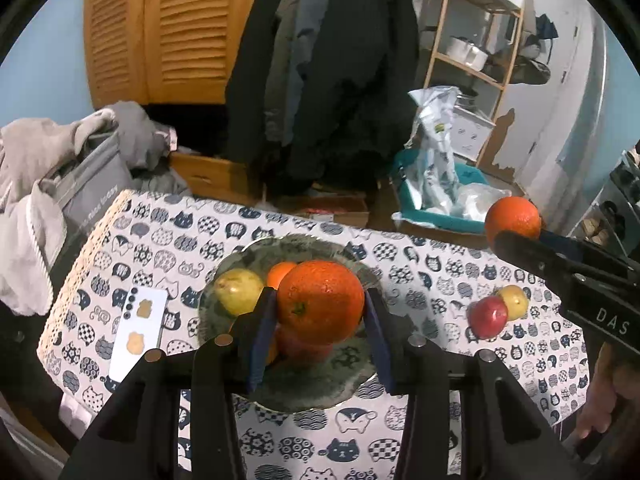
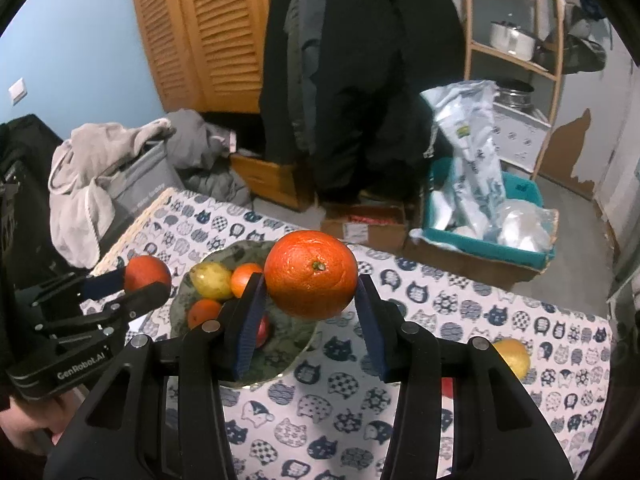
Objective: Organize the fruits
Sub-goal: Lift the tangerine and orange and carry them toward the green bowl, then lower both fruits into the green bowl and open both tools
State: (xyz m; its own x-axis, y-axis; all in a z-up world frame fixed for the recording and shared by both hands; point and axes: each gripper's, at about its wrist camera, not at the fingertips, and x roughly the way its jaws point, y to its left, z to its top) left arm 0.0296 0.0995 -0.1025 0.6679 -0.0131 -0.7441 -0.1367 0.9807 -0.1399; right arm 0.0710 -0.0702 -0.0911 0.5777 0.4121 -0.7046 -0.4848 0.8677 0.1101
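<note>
My left gripper [image 1: 320,312] is shut on an orange [image 1: 320,300] and holds it above the green plate [image 1: 320,388]. The plate holds a yellow-green pear [image 1: 236,290], a small orange [image 1: 280,274] and a red fruit partly hidden under the held orange. My right gripper [image 2: 310,300] is shut on another orange [image 2: 311,274], held just right of the plate [image 2: 288,344]. In the left wrist view it appears at the right [image 1: 514,222]. A red apple [image 1: 488,316] and a yellow fruit [image 1: 514,300] lie on the cloth to the right.
The table has a cat-print cloth [image 1: 440,280]. A white card [image 1: 138,332] lies left of the plate. Behind the table stand a grey bag with clothes [image 1: 60,184], hanging coats [image 1: 332,80], a teal box of bags [image 1: 440,200] and a wooden shelf [image 1: 480,40].
</note>
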